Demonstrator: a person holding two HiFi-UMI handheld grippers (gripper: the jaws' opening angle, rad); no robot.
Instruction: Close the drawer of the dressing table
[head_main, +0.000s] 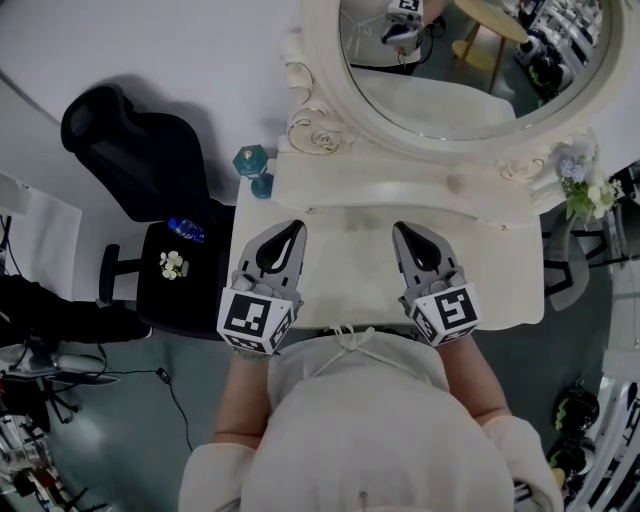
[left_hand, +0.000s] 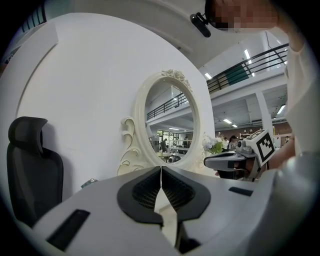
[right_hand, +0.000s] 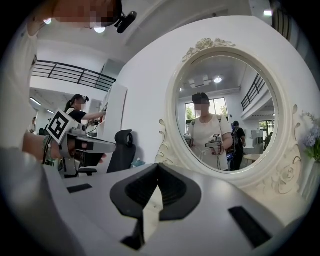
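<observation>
Both grippers are hovering side by side just above the desk (head_main: 350, 270), the left gripper (head_main: 296, 228) and the right gripper (head_main: 401, 230) each pinched fully shut on nothing. The oval mirror (head_main: 470, 60) is standing straight ahead of them. The drawer isn't showing in any view.

The left gripper (head_main: 297, 226) and right gripper (head_main: 398, 228) look like matt grey plastic, with ribbed black pads (left_hand: 145, 191) that seem rubbery. Beneath and ahead of them, the dressing table (head_main: 350, 262) is smooth cream paint and its mirror (head_main: 450, 70) is glossy glass. Left of the left gripper, the chair (head_main: 140, 150) is matt black.
</observation>
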